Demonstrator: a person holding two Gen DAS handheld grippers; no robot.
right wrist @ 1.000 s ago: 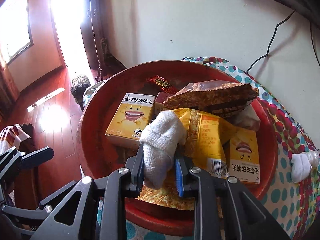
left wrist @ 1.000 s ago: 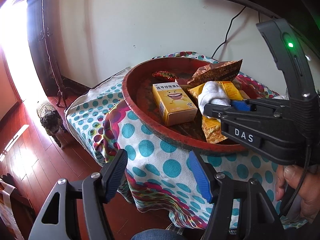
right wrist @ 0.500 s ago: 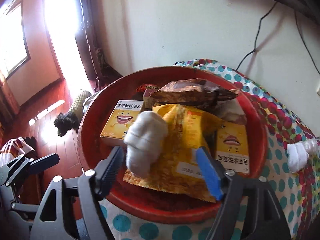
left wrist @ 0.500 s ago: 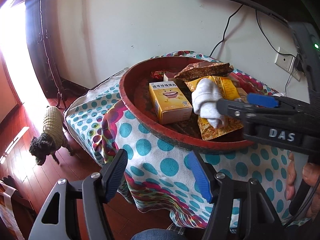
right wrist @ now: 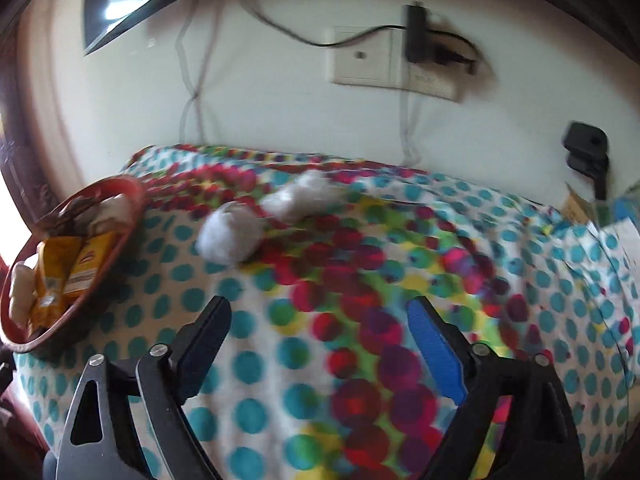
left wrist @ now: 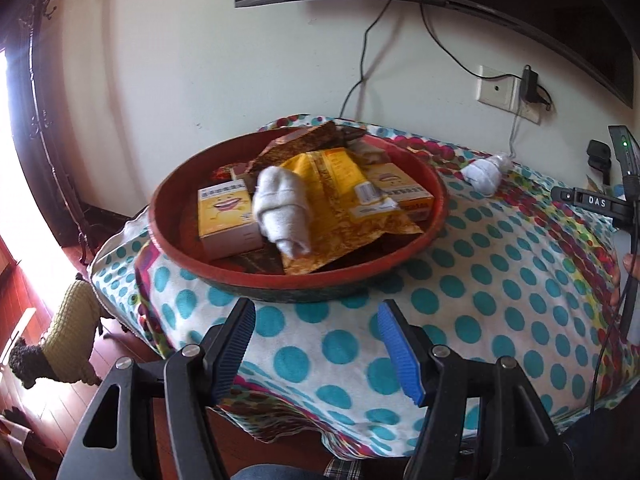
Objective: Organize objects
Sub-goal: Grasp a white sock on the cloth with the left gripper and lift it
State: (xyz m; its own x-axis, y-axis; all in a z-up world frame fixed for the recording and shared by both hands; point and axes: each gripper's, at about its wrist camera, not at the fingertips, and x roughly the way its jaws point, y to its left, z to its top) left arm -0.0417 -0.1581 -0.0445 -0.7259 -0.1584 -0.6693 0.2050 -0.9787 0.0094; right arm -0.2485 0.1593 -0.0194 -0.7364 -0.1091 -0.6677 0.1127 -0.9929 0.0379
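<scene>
The right tongs point(right wrist: 320, 344) were empty, their jaws opening wide, nothing between them, aimed over the polka-dot cloth of the counter point(right wrist: 280, 400). Just ahead of them lay a white rolled sock point(right wrist: 230, 236), with a second white bundle point(right wrist: 300, 196) beyond it. Far to their left sat the red tray point(right wrist: 132, 208). The left tongs point(left wrist: 316, 344) hung half spread and empty, the tray point(left wrist: 280, 284) directly ahead, another rolled sock point(left wrist: 282, 208) lying inside. The step looked like fetching the next sock; that called for reaching forward and closing squarely around it.

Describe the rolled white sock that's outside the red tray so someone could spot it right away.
Start at the round red tray on the polka-dot cloth. The rolled white sock lies on the cloth between tray and wall. Its twin lies inside the tray on the snack packets.
</scene>
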